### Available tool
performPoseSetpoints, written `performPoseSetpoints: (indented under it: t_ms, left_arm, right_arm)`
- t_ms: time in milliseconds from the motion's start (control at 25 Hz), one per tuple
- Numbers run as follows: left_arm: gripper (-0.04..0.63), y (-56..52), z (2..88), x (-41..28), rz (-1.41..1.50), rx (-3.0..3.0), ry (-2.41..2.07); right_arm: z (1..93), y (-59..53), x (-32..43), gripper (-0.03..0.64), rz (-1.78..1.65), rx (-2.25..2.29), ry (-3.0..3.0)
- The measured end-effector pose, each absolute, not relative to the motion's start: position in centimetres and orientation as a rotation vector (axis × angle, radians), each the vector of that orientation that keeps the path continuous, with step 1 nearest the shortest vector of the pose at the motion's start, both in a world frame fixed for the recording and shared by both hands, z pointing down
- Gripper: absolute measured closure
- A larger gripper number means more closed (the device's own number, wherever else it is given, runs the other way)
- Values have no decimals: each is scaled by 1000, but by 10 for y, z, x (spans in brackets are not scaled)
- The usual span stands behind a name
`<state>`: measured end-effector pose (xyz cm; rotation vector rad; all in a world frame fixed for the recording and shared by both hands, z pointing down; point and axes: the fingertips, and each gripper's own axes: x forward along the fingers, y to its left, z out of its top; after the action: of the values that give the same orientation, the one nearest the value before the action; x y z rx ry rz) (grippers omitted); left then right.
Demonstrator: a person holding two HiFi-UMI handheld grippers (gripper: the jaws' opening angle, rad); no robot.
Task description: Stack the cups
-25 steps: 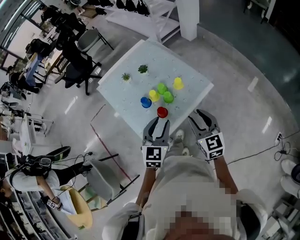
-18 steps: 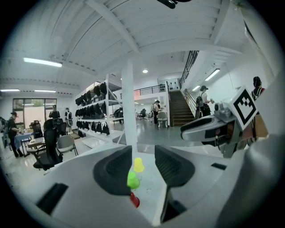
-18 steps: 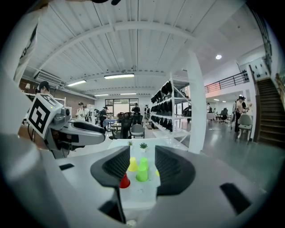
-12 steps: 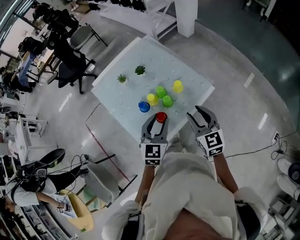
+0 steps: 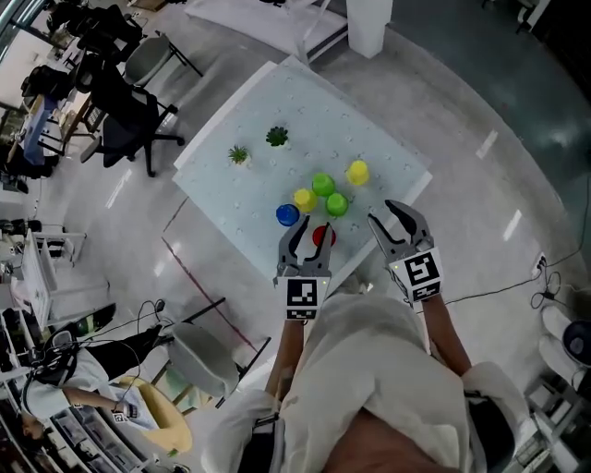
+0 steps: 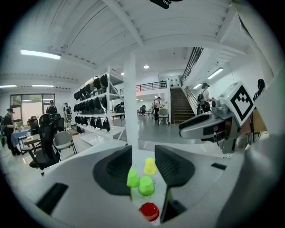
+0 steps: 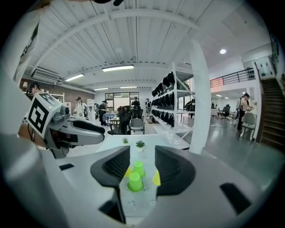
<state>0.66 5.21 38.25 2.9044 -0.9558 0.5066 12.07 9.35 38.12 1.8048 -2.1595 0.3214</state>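
Several upside-down cups stand on the white table point(image 5: 268, 102): red point(image 5: 321, 235), blue point(image 5: 287, 214), two yellow point(image 5: 304, 199) point(image 5: 357, 172) and two green point(image 5: 322, 184) point(image 5: 337, 203). My left gripper point(image 5: 311, 227) hovers at the table's near edge, open and empty, with the red cup point(image 6: 149, 211) just ahead and below its jaws. The green cups point(image 6: 146, 185) and a yellow cup point(image 6: 149, 166) lie beyond. My right gripper point(image 5: 389, 214) is also at the near edge, to the right, open and empty. It looks at a green cup point(image 7: 135, 181).
Two small potted plants point(image 5: 239, 154) point(image 5: 277, 138) stand at the table's far side. A white pillar point(image 5: 367, 23) rises beyond the table. Office chairs point(image 5: 125, 111) and a grey chair point(image 5: 199, 356) stand on the floor to the left.
Both grippers have moved forward to the table's near edge. The red cup now appears between the left gripper's fingers in the head view. Jaw openings look unchanged.
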Motion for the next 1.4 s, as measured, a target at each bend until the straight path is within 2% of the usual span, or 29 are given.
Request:
performPoseSetpoints:
  t_ms: [680,1400]
  left_arm:
    - [428,-8,423,-15,480,2770,-940]
    - [428,-18,453,-20,535,2638,-1077]
  right_arm:
    - [417,30,105,445,386,1659,-2091]
    - [454,-4,93,445,416,1369,-2197]
